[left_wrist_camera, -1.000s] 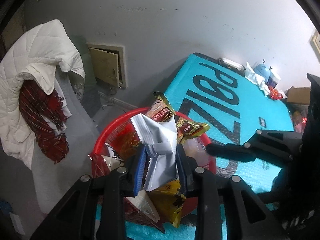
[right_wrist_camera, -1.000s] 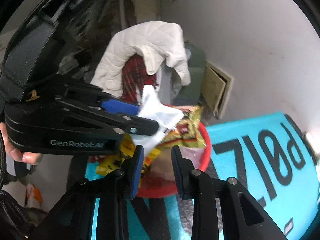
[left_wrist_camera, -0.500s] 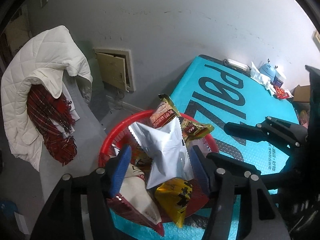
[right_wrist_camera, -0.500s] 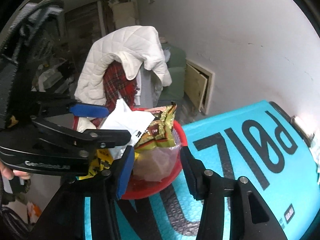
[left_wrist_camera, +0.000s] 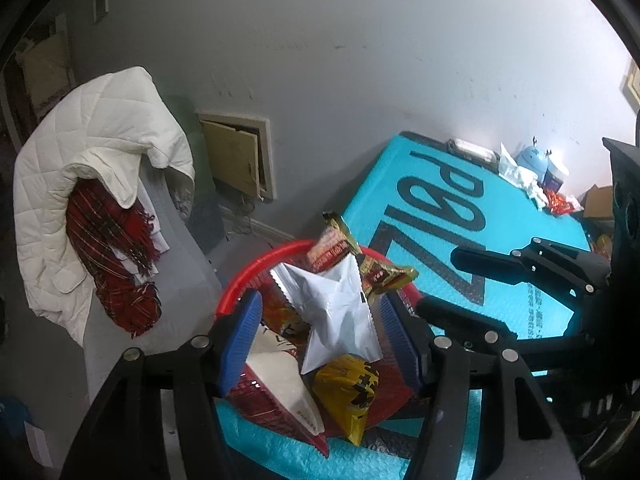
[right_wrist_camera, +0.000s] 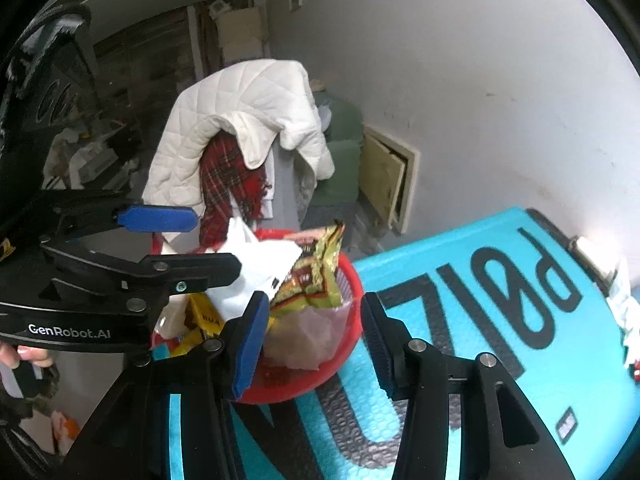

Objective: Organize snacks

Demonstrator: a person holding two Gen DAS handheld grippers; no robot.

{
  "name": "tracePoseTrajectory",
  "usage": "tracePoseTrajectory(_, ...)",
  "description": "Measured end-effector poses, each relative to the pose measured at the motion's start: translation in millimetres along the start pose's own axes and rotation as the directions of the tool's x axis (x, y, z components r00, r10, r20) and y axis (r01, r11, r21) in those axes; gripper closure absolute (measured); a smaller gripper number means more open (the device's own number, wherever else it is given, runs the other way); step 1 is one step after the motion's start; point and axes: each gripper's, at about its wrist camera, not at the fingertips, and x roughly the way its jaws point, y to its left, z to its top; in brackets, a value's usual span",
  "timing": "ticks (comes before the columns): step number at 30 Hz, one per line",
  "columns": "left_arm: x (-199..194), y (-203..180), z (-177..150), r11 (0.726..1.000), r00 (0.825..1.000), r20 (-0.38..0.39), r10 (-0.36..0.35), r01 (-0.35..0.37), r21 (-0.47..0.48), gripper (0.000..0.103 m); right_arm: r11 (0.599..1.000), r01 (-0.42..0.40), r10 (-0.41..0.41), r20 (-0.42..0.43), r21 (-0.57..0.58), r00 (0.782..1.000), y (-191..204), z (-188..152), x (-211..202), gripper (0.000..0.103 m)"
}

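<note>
From the left wrist, the left hand-held gripper (left_wrist_camera: 320, 336) is hanging with its jaws apart, having just opened, over the red basket (left_wrist_camera: 256, 276) of snacks; the silver packet (left_wrist_camera: 340, 312) is lying loose between them on the pile.

From the right wrist, the right hand-held gripper (right_wrist_camera: 312, 340) is standing open and empty, having just widened, above the basket's near rim on the turquoise bench (right_wrist_camera: 460, 280).
</note>
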Motion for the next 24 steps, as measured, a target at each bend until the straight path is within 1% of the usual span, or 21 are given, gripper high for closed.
tracePoseTrajectory(2, -9, 2, 2, 1.000, 1.000, 0.021, 0.005, -0.004, -0.011, 0.042, 1.000, 0.009, -0.009, 0.010, 0.003, 1.000, 1, 4, -6, 0.055)
tracePoseTrajectory(4, -18, 2, 3, 1.000, 0.999, 0.040, 0.016, -0.015, -0.016, 0.042, 1.000, 0.013, -0.013, 0.024, 0.000, 1.000, 3, 9, -15, 0.052)
tracePoseTrajectory(8, -39, 0, 5, 0.999, 0.996, 0.088, 0.031, -0.030, -0.015, 0.042, 1.000, 0.031, -0.030, 0.057, -0.006, 0.998, 10, 15, -34, 0.051)
tracePoseTrajectory(10, -52, -4, 6, 0.999, 0.992, 0.117, 0.042, -0.042, -0.006, 0.042, 0.999, 0.035, -0.034, 0.075, -0.003, 0.997, 12, 18, -44, 0.049)
tracePoseTrajectory(12, -65, -6, 5, 0.999, 0.988, 0.142, 0.053, -0.053, -0.005, 0.042, 0.999, 0.048, -0.048, 0.093, -0.001, 0.995, 15, 20, -54, 0.042)
tracePoseTrajectory(15, -87, -11, 3, 0.998, 0.980, 0.185, 0.070, -0.069, -0.010, 0.042, 0.998, 0.064, -0.063, 0.132, -0.005, 0.989, 21, 22, -75, 0.040)
tracePoseTrajectory(16, -92, -11, 2, 0.997, 0.978, 0.195, 0.074, -0.073, -0.012, 0.037, 0.998, 0.069, -0.068, 0.141, -0.005, 0.988, 22, 22, -80, 0.038)
tracePoseTrajectory(17, -97, -13, 1, 0.997, 0.975, 0.206, 0.079, -0.078, -0.014, 0.034, 0.997, 0.075, -0.073, 0.152, -0.004, 0.986, 24, 22, -86, 0.035)
tracePoseTrajectory(20, -115, -18, -5, 0.996, 0.967, 0.238, 0.092, -0.092, -0.009, 0.034, 0.996, 0.090, -0.088, 0.188, 0.000, 0.978, 28, 20, -106, 0.033)
tracePoseTrajectory(23, -129, -23, -12, 0.996, 0.963, 0.254, 0.088, -0.087, -0.014, 0.034, 0.994, 0.113, -0.111, 0.208, 0.000, 0.972, 36, 15, -127, 0.032)
tracePoseTrajectory(24, -132, -25, -14, 0.996, 0.962, 0.258, 0.087, -0.086, -0.015, 0.034, 0.993, 0.116, -0.114, 0.212, 0.002, 0.971, 37, 14, -131, 0.029)
